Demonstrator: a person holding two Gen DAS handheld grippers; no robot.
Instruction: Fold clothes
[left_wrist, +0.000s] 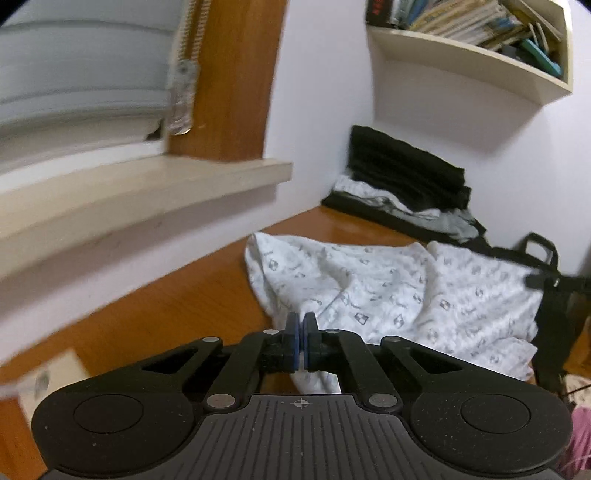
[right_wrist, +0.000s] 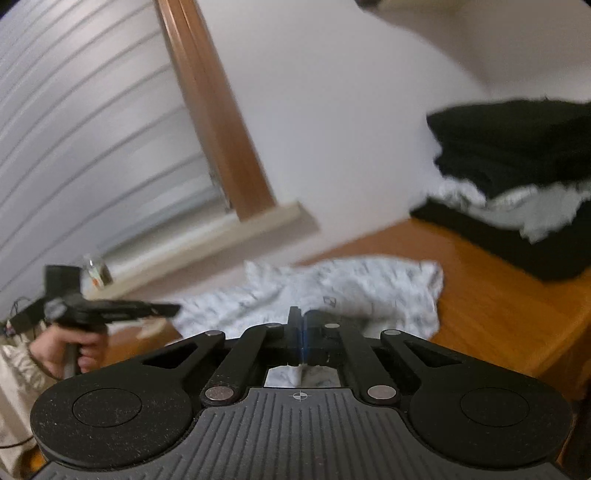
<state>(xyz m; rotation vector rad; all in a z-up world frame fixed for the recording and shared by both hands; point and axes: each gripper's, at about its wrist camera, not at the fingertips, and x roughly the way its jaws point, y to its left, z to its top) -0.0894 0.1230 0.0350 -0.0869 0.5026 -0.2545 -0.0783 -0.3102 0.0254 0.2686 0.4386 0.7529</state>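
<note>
Both grippers are pinched tight on the white patterned shirt (left_wrist: 388, 291) — left gripper (left_wrist: 302, 325) has a fold of its near edge squeezed between the blue pads, right gripper (right_wrist: 301, 321) is clamped on cloth too. The shirt lies rumpled on the wooden table (left_wrist: 177, 306), near a stack of dark folded clothes (left_wrist: 406, 173) by the wall — under a bookshelf (left_wrist: 461, 48).

Your right gripper (right_wrist: 301, 325) pinches the near edge of the white patterned garment (right_wrist: 354, 288), which lies crumpled on the wooden tabletop (right_wrist: 498, 314) by the wall.
</note>
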